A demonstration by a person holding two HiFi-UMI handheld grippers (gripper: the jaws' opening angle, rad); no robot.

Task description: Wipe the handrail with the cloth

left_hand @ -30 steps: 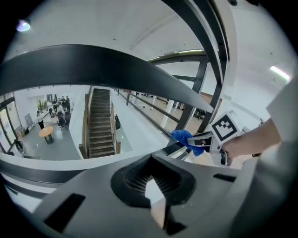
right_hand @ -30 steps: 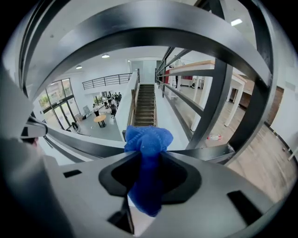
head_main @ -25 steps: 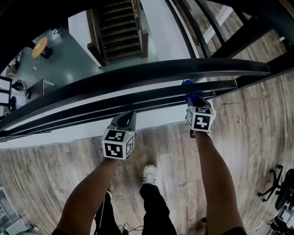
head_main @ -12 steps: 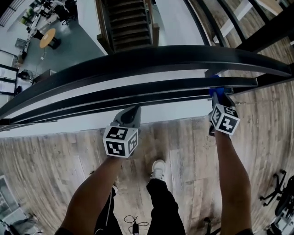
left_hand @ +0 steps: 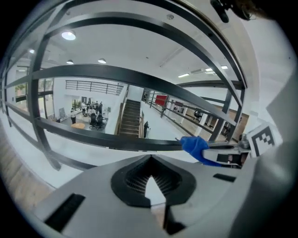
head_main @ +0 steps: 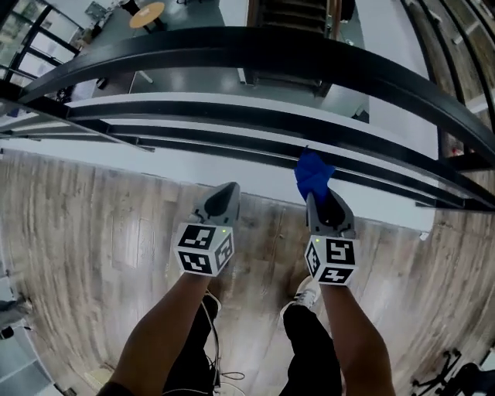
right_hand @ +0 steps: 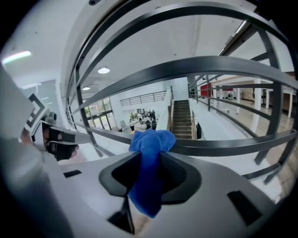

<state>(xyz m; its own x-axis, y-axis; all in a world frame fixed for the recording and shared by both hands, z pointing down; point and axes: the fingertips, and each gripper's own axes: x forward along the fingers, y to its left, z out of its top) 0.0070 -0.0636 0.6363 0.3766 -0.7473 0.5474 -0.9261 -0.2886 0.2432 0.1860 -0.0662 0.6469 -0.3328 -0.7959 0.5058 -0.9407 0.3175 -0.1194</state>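
Observation:
The black handrail (head_main: 232, 50) curves across the top of the head view, with thinner black rails (head_main: 193, 124) below it. My right gripper (head_main: 319, 203) is shut on a blue cloth (head_main: 313, 174). The cloth's bunched end sits right at the lowest rail, and I cannot tell whether it touches. In the right gripper view the cloth (right_hand: 151, 158) hangs out of the jaws in front of a rail (right_hand: 233, 145). My left gripper (head_main: 223, 197) is shut and empty, short of the rails. The left gripper view also shows the cloth (left_hand: 195, 146) at the right.
Beyond the railing is a drop to a lower floor with a staircase (head_main: 298, 11) and a round table (head_main: 147, 13). I stand on wood planking (head_main: 100, 232), with my shoes (head_main: 305, 290) below the grippers. An office chair (head_main: 452, 379) is at the lower right.
The view has swung left along the railing. The right gripper with the cloth has come in from the right end of the rail, closer to the left gripper. The left gripper has held its place.

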